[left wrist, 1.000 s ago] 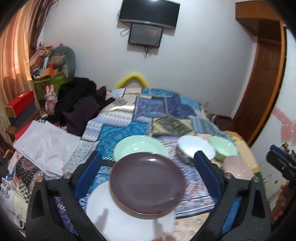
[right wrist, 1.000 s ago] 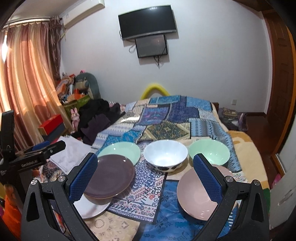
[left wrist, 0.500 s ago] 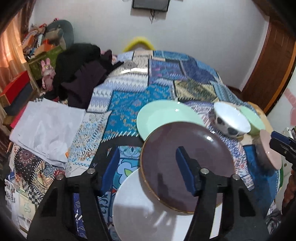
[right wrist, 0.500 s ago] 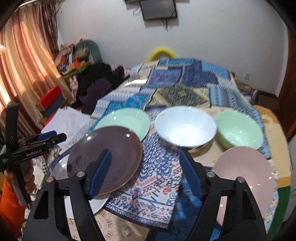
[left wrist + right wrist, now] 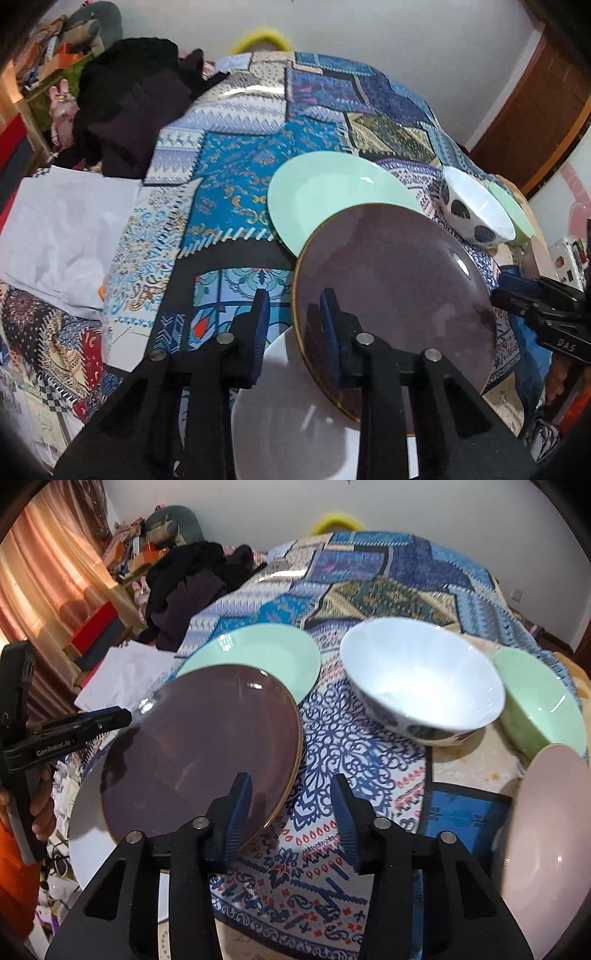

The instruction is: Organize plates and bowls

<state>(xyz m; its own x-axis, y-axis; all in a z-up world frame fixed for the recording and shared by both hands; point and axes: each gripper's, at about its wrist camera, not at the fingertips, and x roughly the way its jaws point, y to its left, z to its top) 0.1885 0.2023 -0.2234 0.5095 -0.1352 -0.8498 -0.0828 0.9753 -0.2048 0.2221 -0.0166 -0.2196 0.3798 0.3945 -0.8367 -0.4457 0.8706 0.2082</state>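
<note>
White plate (image 5: pixel 295 424) mostly under purple plate (image 5: pixel 399 295)

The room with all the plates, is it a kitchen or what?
Probably a bedroom, not a kitchen. The plates and bowls sit on a patchwork quilt spread over what looks like a bed, a heap of dark clothes lies at its far side, and a long curtain hangs beside it.

left tool (image 5: pixel 293 317): angled down, jaws just closing, gap remains | right tool (image 5: pixel 291 801): same
</note>
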